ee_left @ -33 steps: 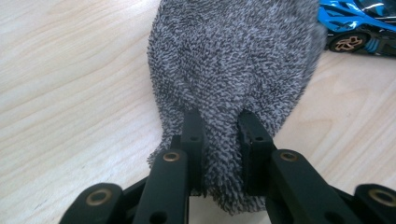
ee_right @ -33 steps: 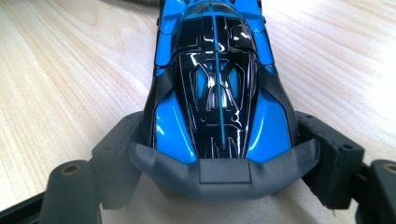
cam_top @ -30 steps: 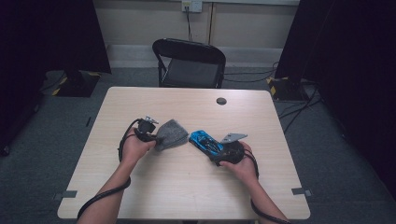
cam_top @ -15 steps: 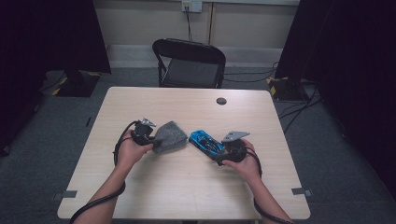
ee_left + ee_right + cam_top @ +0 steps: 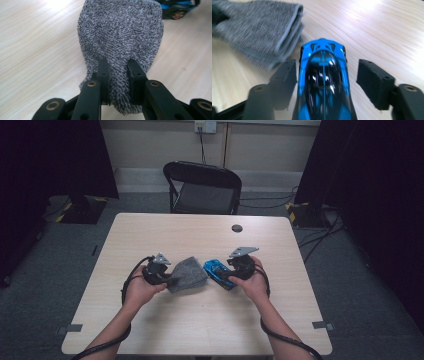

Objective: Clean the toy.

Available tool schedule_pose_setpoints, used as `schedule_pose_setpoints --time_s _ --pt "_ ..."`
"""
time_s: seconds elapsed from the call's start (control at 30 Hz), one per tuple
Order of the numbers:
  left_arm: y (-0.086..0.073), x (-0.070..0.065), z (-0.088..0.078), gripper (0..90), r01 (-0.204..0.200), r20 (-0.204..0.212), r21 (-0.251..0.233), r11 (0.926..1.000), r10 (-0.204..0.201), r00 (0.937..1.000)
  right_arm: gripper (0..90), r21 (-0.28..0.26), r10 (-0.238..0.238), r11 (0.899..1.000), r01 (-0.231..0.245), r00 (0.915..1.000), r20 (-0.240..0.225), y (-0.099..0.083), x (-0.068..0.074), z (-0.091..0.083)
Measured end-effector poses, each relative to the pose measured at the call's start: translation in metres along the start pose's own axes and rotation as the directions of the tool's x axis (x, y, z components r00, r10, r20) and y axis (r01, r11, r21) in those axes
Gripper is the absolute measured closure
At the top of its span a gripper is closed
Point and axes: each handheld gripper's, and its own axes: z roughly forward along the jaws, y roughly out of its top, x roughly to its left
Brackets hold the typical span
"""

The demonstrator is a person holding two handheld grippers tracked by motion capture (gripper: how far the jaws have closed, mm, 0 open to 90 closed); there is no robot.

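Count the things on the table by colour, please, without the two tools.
Grey: 1, the cloth
Blue: 1, the toy car
Black: 1, the small round disc
Total: 3

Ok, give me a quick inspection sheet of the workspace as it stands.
Surface: pale wood table.
Job's things: grey cloth, folded; blue toy car beside it, apart.
Clutter: small dark round disc near the far edge.
Grippers: left gripper shut on the cloth; right gripper astride the car, jaws just closing, gaps at both pads.
Cables: one trails from each gripper.
Surroundings: black chair, wall outlet, floor cables.
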Motion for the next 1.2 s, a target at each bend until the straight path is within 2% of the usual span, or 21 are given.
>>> schedule_pose_setpoints --time_s 0.13,0.17,0.2,0.27,0.37,0.43,0.5,0.53,0.6,0.63,0.73,0.77,0.87,0.9,1.0,1.1,1.13,1.2 --pt "-0.002 -0.007 0.001 75.3 -0.02 0.024 -0.001 0.9998 0.02 0.9995 37.1 0.024 -0.004 1.0 0.003 0.9999 0.012 0.003 0.0 0.01" --pt "-0.005 -0.011 0.002 75.3 -0.037 0.028 0.005 0.9993 0.037 0.9989 38.0 0.024 0.012 1.0 -0.012 0.9999 -0.002 0.002 -0.001 0.015" --pt "-0.005 -0.011 0.002 75.3 -0.037 0.028 0.005 0.9993 0.037 0.9989 38.5 0.031 0.012 0.999 -0.012 0.9999 -0.004 0.002 -0.001 0.017" --pt "-0.009 -0.019 0.004 75.2 -0.052 0.054 -0.001 0.9986 0.052 0.9972 39.6 0.049 0.0 0.999 -0.001 0.9999 0.013 0.0 -0.001 0.021" --pt "-0.013 -0.029 0.006 75.1 -0.07 0.087 -0.008 0.9975 0.07 0.9937 41.2 0.045 0.006 0.999 -0.006 1.0 -0.004 -0.003 0.0 0.024" --pt "-0.014 -0.036 0.007 75.1 -0.079 0.115 -0.016 0.9968 0.08 0.9901 41.0 0.042 -0.004 0.999 0.004 1.0 0.005 -0.004 0.002 0.024" --pt "-0.014 -0.04 0.008 75.1 -0.084 0.123 -0.019 0.9963 0.086 0.9887 41.0 0.041 -0.013 0.999 0.013 0.9999 0.009 -0.004 0.002 0.024" --pt "-0.013 -0.048 0.009 75.1 -0.098 0.146 -0.025 0.9949 0.101 0.9842 41.4 0.029 -0.006 1.0 0.005 1.0 0.008 -0.006 0.002 0.024" --pt "-0.011 -0.057 0.009 75.1 -0.117 0.169 -0.027 0.9928 0.12 0.9782 41.5 0.027 0.001 1.0 -0.001 1.0 0.007 -0.006 0.001 0.023" --pt "-0.011 -0.057 0.009 75.1 -0.117 0.169 -0.027 0.9928 0.12 0.9782 41.5 0.027 0.001 1.0 -0.001 1.0 0.007 -0.006 0.001 0.023" --pt "-0.01 -0.07 0.012 75.1 -0.141 0.199 -0.03 0.9896 0.144 0.9694 41.5 0.028 0.0 1.0 -0.001 0.9999 0.014 -0.007 0.003 0.023" --pt "-0.01 -0.077 0.014 75.1 -0.164 0.23 -0.042 0.9856 0.169 0.9584 41.5 0.027 -0.004 1.0 0.004 0.9999 0.016 -0.007 0.003 0.023" --pt "-0.007 -0.086 0.02 75.1 -0.181 0.274 -0.042 0.9826 0.185 0.9436 41.5 0.024 0.003 1.0 -0.003 0.9999 0.012 -0.007 0.002 0.023" --pt "-0.006 -0.088 0.023 75.0 -0.19 0.294 -0.041 0.981 0.193 0.9362 41.5 0.024 0.007 1.0 -0.008 0.9999 0.011 -0.007 0.002 0.023" --pt "-0.001 -0.09 0.033 74.9 -0.193 0.32 -0.034 0.9807 0.193 0.9275 41.5 0.036 0.009 0.999 -0.01 0.9999 0.015 -0.006 0.003 0.023" --pt "0.003 -0.085 0.044 74.9 -0.193 0.288 -0.005 0.9812 0.186 0.9395 41.6 0.036 0.007 0.999 -0.007 0.9999 0.013 -0.005 0.002 0.024" --pt "0.003 -0.085 0.044 75.0 -0.193 0.288 -0.005 0.9812 0.186 0.9395 41.6 0.036 0.007 0.999 -0.007 0.9999 0.013 -0.005 0.002 0.024" --pt "0.006 -0.08 0.05 74.9 -0.177 0.261 0.004 0.9842 0.17 0.9503 41.6 0.029 0.009 1.0 -0.009 0.9998 0.017 -0.006 0.003 0.024"
